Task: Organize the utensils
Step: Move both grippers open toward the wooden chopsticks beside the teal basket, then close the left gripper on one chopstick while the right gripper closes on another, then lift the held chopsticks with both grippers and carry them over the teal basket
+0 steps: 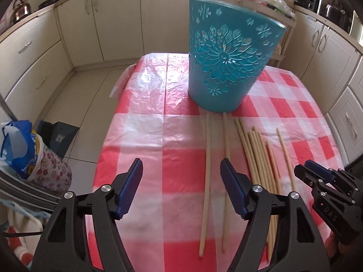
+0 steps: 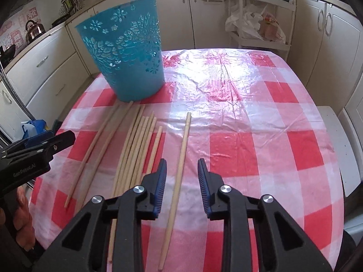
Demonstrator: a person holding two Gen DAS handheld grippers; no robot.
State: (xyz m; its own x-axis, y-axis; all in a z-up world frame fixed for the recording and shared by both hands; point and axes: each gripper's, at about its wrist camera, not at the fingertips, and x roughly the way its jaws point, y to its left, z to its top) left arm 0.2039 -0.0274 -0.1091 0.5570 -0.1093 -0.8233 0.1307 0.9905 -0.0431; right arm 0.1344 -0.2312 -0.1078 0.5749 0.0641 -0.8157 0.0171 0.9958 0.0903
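1. Both grippers are being held low over the checked surface, fingers wide apart and empty: right gripper, left gripper.
2. The wooden sticks are lying flat: a lone stick is sitting between the right fingers, apart from the bundle at its 9 o'clock; two longer sticks are lying further toward 9 o'clock.
3. The teal basket is standing upright at 11 o'clock from the right gripper, and the far ends of the long sticks are nearly touching its base.
4. The step in hand is being judged as picking up the lone stick. It is best being gripped near its middle, fingers straddling it squarely and lowered to the cloth, since a thin round stick is likely to roll away or pivot.
5. The glossy plastic cover is wrinkling; snagging is being risked.
6. Writing: "DAS" is being read on the right gripper body; "GenRobot.AI", faintly, on the left gripper body.
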